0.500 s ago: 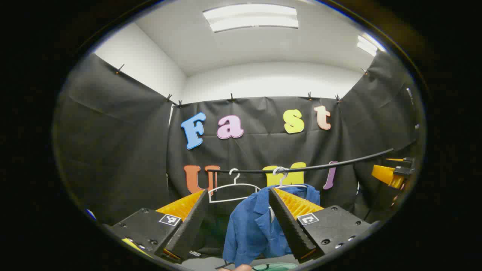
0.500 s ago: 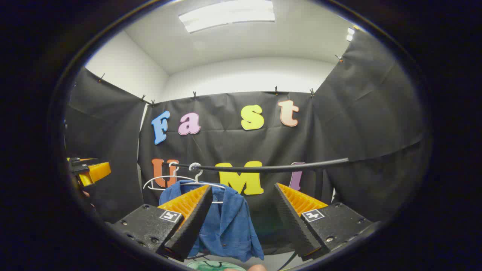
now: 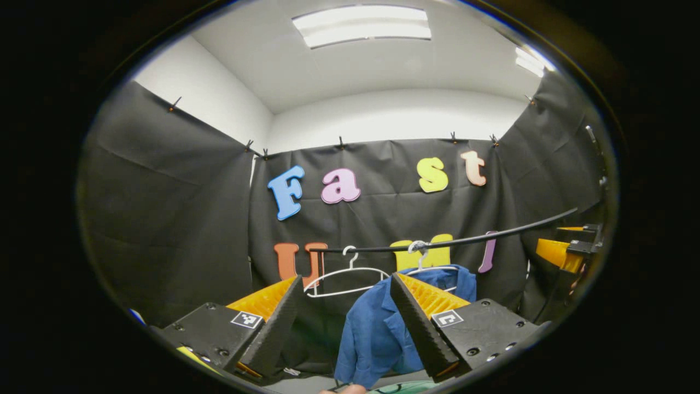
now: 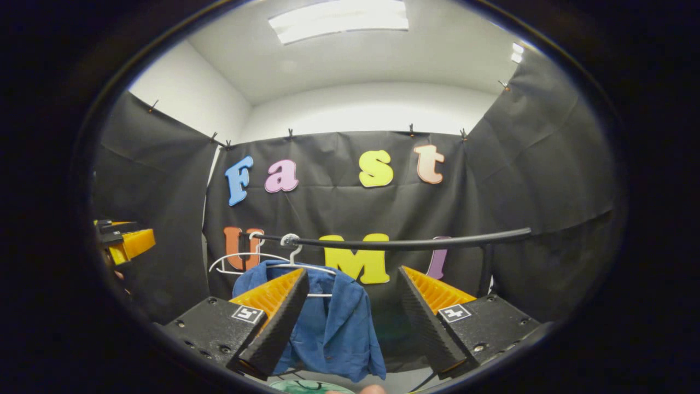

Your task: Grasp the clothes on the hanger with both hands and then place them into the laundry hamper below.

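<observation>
Hanging from its hanger (image 4: 298,261) – blue jacket (image 4: 333,323) – both grippers apart.

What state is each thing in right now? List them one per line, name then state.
Blue cloth jacket: hanging on a white hanger, untouched.
Empty white wire hanger: hooked on the rail, bare.
Black metal rail: horizontal, carrying both hangers.
Green laundry hamper: below the jacket, only its rim visible.
Left gripper: open, holding nothing.
Right gripper: open, holding nothing.
</observation>
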{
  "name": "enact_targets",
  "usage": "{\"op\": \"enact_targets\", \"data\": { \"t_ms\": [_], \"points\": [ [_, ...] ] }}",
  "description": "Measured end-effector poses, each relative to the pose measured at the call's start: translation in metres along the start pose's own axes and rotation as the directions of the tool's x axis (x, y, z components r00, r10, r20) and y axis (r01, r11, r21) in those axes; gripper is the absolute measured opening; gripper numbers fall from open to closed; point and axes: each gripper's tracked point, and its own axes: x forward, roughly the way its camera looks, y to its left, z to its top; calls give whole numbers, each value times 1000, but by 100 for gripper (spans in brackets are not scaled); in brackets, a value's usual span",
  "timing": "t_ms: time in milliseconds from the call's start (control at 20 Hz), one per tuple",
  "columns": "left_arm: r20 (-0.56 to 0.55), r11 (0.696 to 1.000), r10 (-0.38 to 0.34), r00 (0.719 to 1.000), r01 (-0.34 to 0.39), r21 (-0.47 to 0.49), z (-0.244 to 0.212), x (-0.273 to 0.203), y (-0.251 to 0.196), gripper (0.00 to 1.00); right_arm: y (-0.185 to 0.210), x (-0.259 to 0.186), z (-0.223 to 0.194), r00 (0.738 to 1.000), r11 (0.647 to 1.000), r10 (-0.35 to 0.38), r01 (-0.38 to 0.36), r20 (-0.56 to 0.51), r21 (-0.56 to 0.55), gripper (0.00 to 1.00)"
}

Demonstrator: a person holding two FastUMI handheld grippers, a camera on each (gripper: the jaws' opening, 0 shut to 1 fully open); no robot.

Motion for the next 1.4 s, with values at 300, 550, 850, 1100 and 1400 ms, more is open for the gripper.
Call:
{"op": "enact_targets", "data": {
  "t_ms": [300, 550, 850, 1100, 1400],
  "points": [
    [-19, 1000, -25, 1000, 25, -4, -12, 6, -5, 100, 4, 13, -19, 999, 1000, -23, 23, -37, -5, 100],
    [-56, 999, -49, 997, 48, -16, -33, 14, -12, 97, 11, 27, -44, 995, 999, -51, 50, -88, -16, 100],
    [-102, 995, -94, 990, 91, -29, -67, 35, -23, 100, 33, 55, -82, 981, 995, -89, 79, -170, -65, 100],
    [-190, 978, -175, 966, 149, -145, -115, 51, -44, 100, 54, 77, -113, 966, 989, -129, 110, -224, -98, 100],
    [-288, 971, -210, 934, 164, -174, -169, 79, -55, 96, 49, 104, -155, 935, 981, -187, 159, -303, -113, 96]
  ]
}}
